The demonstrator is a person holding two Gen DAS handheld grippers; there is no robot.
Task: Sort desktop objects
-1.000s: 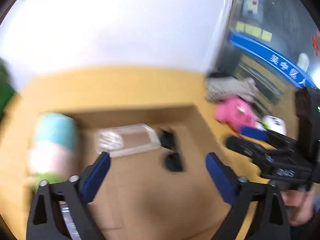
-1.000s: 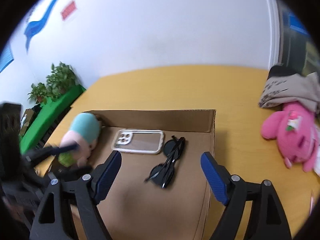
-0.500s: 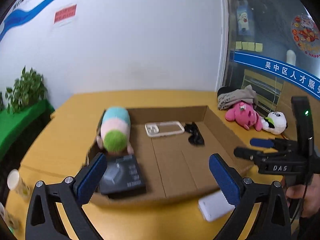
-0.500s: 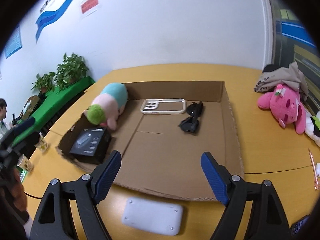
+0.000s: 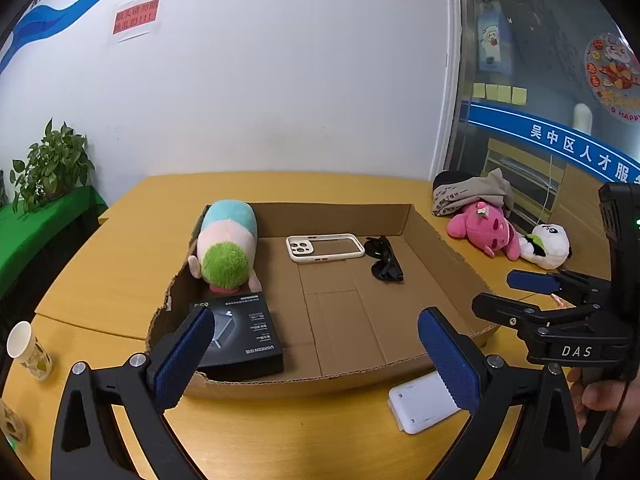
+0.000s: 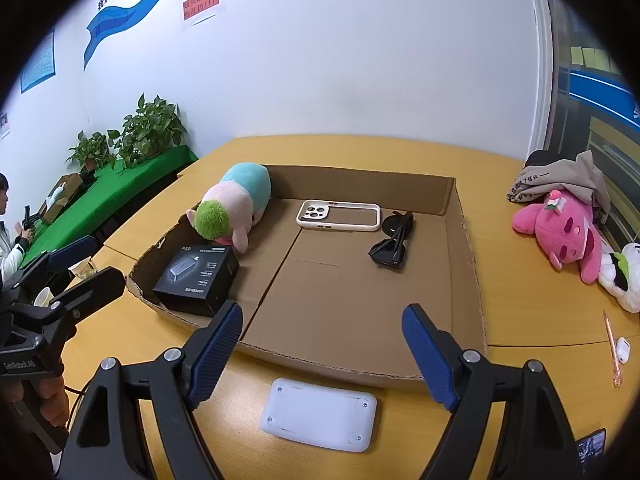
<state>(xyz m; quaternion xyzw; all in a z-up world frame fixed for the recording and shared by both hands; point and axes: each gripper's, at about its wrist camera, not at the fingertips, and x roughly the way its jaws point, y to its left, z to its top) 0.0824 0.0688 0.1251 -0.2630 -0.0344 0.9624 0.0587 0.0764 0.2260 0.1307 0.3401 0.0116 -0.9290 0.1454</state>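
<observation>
A shallow cardboard tray (image 5: 448, 244) (image 6: 466, 240) lies on the yellow table. In it are a pastel plush toy (image 5: 226, 242) (image 6: 236, 206), a black box (image 5: 244, 336) (image 6: 198, 274), a white phone case (image 5: 324, 247) (image 6: 338, 215) and black sunglasses (image 5: 384, 260) (image 6: 392, 242). A white flat device (image 5: 420, 410) (image 6: 318, 414) lies on the table in front of the tray. My left gripper (image 5: 316, 354) is open and empty above the tray's near edge. My right gripper (image 6: 322, 352) is open and empty, just above the white device.
A pink plush (image 5: 484, 226) (image 6: 560, 224), a panda plush (image 5: 546, 246) and a folded cloth (image 5: 468, 194) lie at the right. A paper cup (image 5: 28, 350) stands at the left edge. A pen (image 6: 612, 346) and an earbud case (image 6: 622, 350) lie at the right.
Both grippers have pulled back and up from inside the tray to its near edge. The whole tray, the black box and the white device have come into view. Both stayed open.
</observation>
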